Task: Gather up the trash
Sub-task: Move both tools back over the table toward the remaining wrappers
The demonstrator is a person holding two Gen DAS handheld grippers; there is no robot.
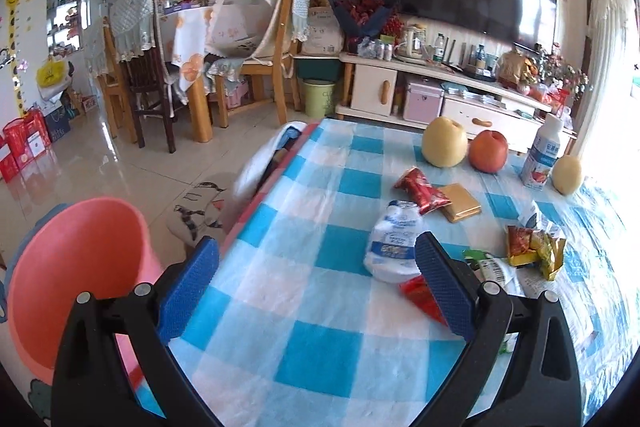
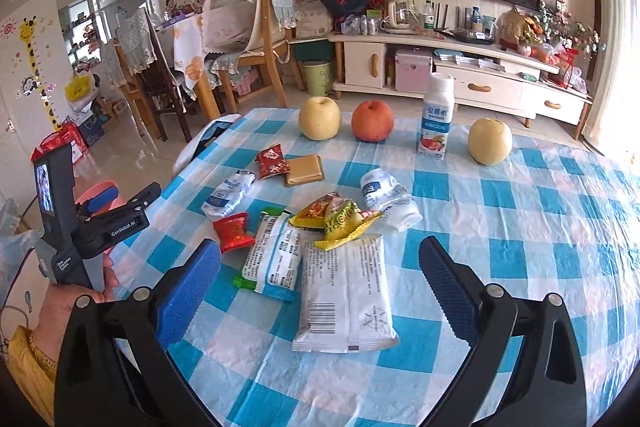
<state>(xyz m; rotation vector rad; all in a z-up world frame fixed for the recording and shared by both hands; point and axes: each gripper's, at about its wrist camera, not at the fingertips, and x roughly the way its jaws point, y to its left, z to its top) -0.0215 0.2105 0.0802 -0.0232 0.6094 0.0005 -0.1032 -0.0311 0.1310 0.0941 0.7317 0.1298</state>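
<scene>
Snack wrappers lie scattered on the blue-checked tablecloth. My right gripper is open and hovers just above a large white packet, beside a white-blue packet, a red packet and a yellow-green wrapper. My left gripper is open and empty over the table's left edge. A crumpled white-blue wrapper lies by its right finger. The pink bin stands on the floor left of the table. A hand holds the left gripper.
At the table's far side stand two pears, an apple and a yoghurt bottle. A red wrapper and a gold packet lie before them. Chairs, a TV cabinet and a green bin stand beyond.
</scene>
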